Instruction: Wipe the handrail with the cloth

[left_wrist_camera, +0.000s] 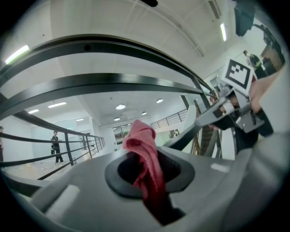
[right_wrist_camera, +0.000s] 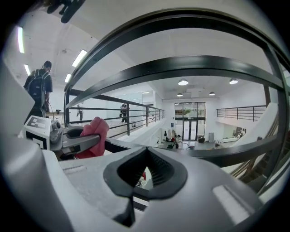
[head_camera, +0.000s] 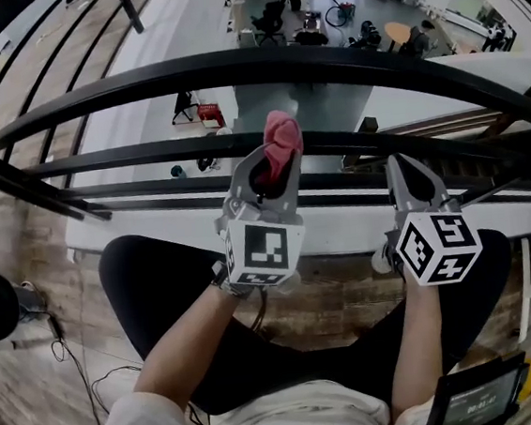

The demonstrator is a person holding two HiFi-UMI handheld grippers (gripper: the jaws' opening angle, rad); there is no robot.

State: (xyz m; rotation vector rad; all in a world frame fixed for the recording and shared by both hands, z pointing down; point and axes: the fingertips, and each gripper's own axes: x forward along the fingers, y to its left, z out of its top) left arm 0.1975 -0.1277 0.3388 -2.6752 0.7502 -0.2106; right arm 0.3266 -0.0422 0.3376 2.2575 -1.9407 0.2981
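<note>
The black handrail (head_camera: 260, 66) curves across the top of the head view, with thinner rails (head_camera: 146, 156) below it. My left gripper (head_camera: 270, 164) is shut on a pink-red cloth (head_camera: 283, 137), which sticks up out of the jaws in front of the second rail and below the top handrail. I cannot tell whether the cloth touches a rail. In the left gripper view the cloth (left_wrist_camera: 144, 154) hangs bunched between the jaws, under the handrail (left_wrist_camera: 113, 47). My right gripper (head_camera: 410, 171) is level with the left one, to its right, shut with nothing in it.
Beyond the rails is a drop to a lower floor with chairs and desks (head_camera: 320, 12). The wooden floor (head_camera: 34, 250) lies under my feet. A cable (head_camera: 73, 354) runs along the floor at the left. Distant people (right_wrist_camera: 38, 88) stand by another railing.
</note>
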